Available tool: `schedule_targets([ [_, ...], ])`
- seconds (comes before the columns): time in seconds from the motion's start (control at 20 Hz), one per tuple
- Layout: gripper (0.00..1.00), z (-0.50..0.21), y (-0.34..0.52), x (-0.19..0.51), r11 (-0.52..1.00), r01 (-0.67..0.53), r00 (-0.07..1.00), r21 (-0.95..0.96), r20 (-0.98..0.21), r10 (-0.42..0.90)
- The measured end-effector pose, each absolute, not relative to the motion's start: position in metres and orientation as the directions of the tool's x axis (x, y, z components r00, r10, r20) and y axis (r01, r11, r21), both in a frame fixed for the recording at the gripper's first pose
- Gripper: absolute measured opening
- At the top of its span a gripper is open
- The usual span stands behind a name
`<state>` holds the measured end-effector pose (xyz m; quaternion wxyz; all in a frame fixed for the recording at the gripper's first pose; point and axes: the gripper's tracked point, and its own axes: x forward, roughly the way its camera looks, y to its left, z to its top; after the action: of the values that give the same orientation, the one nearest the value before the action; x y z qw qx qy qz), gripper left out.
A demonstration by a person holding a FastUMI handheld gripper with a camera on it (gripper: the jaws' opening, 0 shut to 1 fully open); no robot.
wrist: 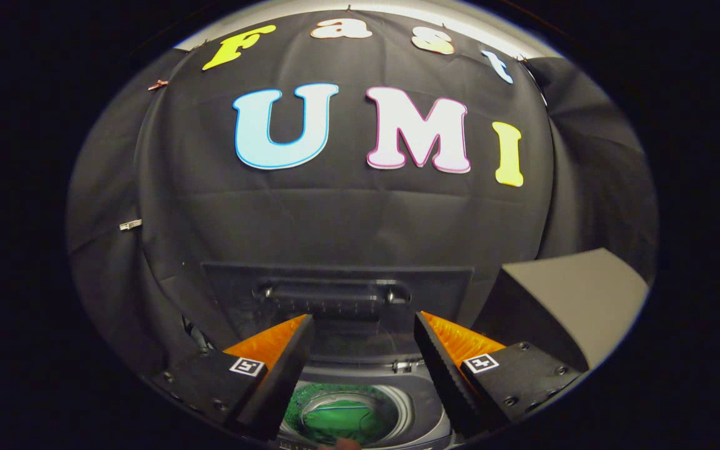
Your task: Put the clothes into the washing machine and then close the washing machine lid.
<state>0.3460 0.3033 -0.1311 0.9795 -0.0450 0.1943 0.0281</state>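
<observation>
Below the spread, empty gripper point(363, 350), green clothes point(341, 414) already lie inside the washing machine drum point(397, 400). Loading looks done; lid point(335, 294) stands raised just beyond the fingers, against the booth wall. Closing it is what's left.

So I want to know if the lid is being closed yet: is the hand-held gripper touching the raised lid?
Apart. In the gripper view the hand-held gripper is open; the lid stands upright beyond its fingertips.
</observation>
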Motion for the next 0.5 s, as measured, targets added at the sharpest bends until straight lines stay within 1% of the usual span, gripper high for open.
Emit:
schedule_targets([
  [0.1,1.00,-0.113,0.310,0.360,0.995,-0.082,0.925,-0.065,-0.376,0.052],
  [0.25,0.98,-0.105,0.311,0.380,0.992,-0.080,0.919,-0.099,-0.394,0.034],
  [0.5,0.98,-0.122,0.327,0.409,0.990,-0.097,0.891,-0.103,-0.453,0.040],
])
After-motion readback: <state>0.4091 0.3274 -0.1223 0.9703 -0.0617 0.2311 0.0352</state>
